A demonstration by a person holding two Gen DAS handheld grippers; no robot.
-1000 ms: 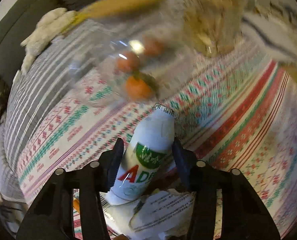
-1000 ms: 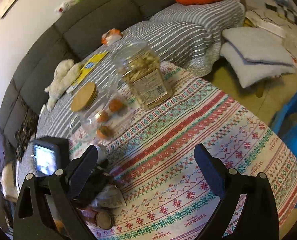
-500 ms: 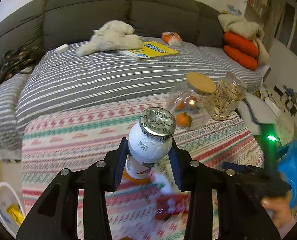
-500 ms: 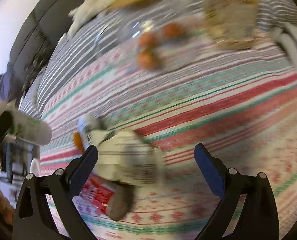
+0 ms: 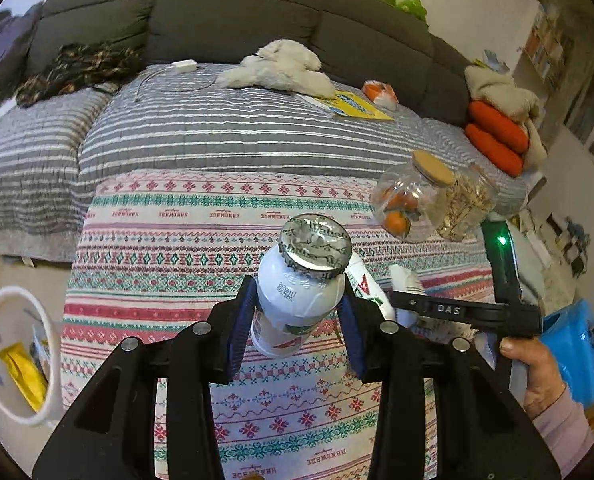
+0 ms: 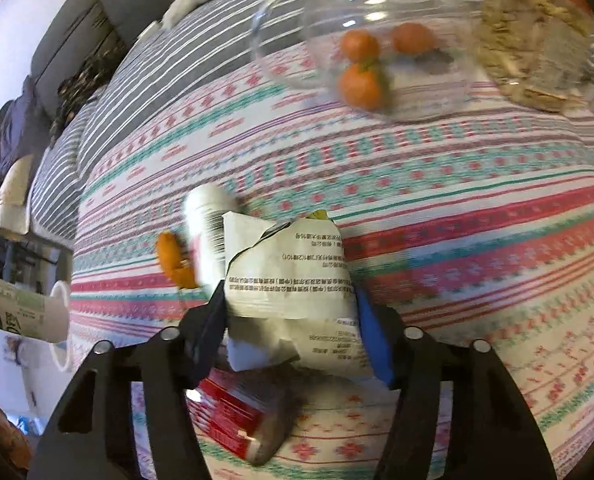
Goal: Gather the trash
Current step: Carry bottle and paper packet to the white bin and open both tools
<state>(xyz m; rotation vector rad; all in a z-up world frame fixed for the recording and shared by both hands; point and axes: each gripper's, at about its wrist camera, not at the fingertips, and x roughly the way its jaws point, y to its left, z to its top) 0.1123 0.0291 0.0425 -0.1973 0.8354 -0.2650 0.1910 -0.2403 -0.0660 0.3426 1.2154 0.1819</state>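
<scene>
The left claw (image 5: 297,312) pinches a white bottle (image 5: 297,300); the right claw (image 6: 289,332), closing around a torn wrapper (image 6: 289,272), might crumple it loose; thin paper slips.

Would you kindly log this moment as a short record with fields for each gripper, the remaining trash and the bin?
left gripper: shut on white bottle, lifted above the tablecloth
right gripper: jaws closing around torn paper wrapper
remaining trash: second bottle, orange peel, red can
bin: white bin on the floor, beyond the table's left edge
</scene>
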